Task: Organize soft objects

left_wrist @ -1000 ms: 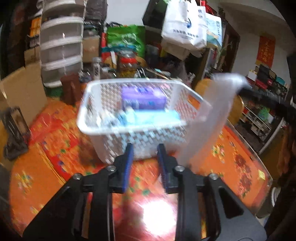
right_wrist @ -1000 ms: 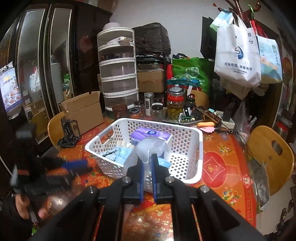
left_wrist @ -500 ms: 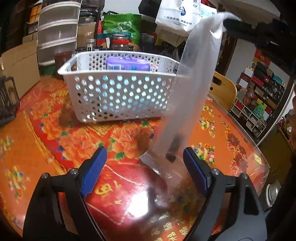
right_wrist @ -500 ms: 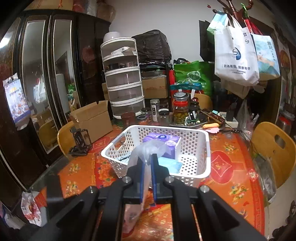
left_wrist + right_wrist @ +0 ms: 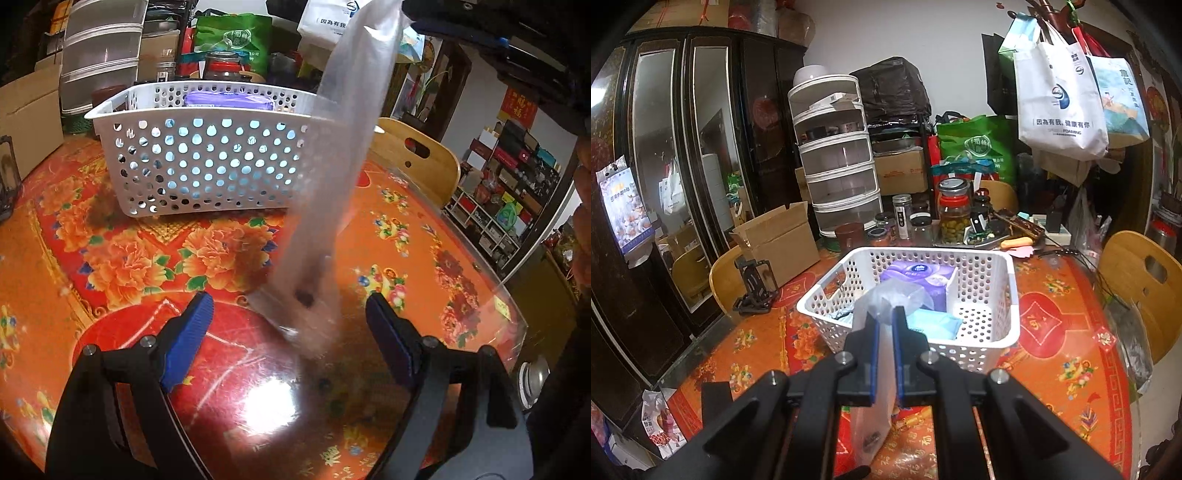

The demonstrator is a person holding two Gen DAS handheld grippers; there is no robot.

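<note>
My bag [image 5: 332, 177] is smeared by motion at its lower end in the left view, so I can't make out the dark bit inside it. Its top runs off the upper edge there. In the right view my fingers [image 5: 873, 343] hide the bag's middle. The basket [image 5: 1008, 295] wall and the bag cover most of the packs inside.

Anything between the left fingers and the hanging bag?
Nothing visible. The bag hangs from the shut right gripper, its bottom end in the open left gripper's gap, above the table.
</note>
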